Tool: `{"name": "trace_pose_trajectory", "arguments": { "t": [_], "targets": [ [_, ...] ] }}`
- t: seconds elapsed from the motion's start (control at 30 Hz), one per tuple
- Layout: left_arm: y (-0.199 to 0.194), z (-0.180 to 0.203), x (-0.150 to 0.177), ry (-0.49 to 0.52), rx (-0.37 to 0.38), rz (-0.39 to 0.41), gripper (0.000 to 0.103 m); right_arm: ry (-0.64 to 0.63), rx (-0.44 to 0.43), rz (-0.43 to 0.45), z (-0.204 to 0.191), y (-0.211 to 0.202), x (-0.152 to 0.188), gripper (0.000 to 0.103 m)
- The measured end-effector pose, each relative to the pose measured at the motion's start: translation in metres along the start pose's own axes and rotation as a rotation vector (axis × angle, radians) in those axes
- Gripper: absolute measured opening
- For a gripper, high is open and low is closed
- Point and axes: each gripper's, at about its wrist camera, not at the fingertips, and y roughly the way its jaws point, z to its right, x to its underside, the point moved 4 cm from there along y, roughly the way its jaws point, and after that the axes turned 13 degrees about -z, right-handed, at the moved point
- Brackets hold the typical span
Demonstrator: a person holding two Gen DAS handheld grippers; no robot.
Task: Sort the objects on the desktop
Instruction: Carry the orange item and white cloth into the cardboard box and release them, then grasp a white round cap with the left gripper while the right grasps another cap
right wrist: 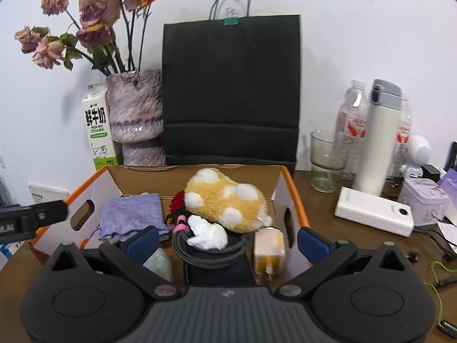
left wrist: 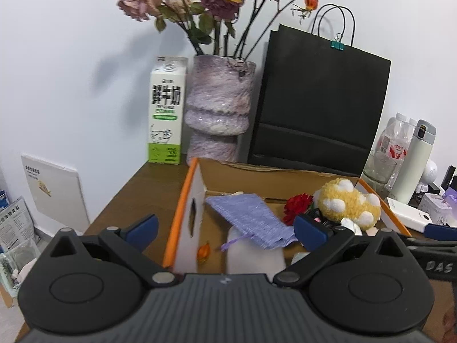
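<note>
Both my grippers gape, holding nothing: left gripper (left wrist: 225, 230) over orange-edged box (left wrist: 174, 223) left wall, right gripper (right wrist: 227, 241) over its middle. Inside box: purple pouch (right wrist: 130, 214), coiled cable (right wrist: 208, 250), yellow plush (right wrist: 225, 200), charger (right wrist: 270, 250). Probably gathered there for sorting.

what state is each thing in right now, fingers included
left gripper: fingers wide open, nothing between them
right gripper: fingers wide open, nothing held
cardboard box: open on top, filled
plush toy: lying in the box on other items
purple cloth: crumpled in the box
cable: coiled in the box
black bag: upright, top clipped
glass: upright, empty
thermos: upright, lid shut
roses: wilted, in the vase
</note>
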Motion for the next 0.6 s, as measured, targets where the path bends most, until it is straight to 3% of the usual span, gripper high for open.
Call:
{"name": "trace_pose_trajectory", "arguments": {
  "t": [0.2, 0.6],
  "targets": [
    [-0.015, -0.021, 0.022, -0.001, -0.037, -0.023, 0.103, -0.022, 0.007, -0.016, 0.007, -0.018, 0.024, 0.103],
    [0.005, -0.030, 0.077, 0.067, -0.082, -0.190, 0.103, -0.088, 0.061, -0.162, 0.007, -0.009, 0.090, 0.103]
  ]
}}
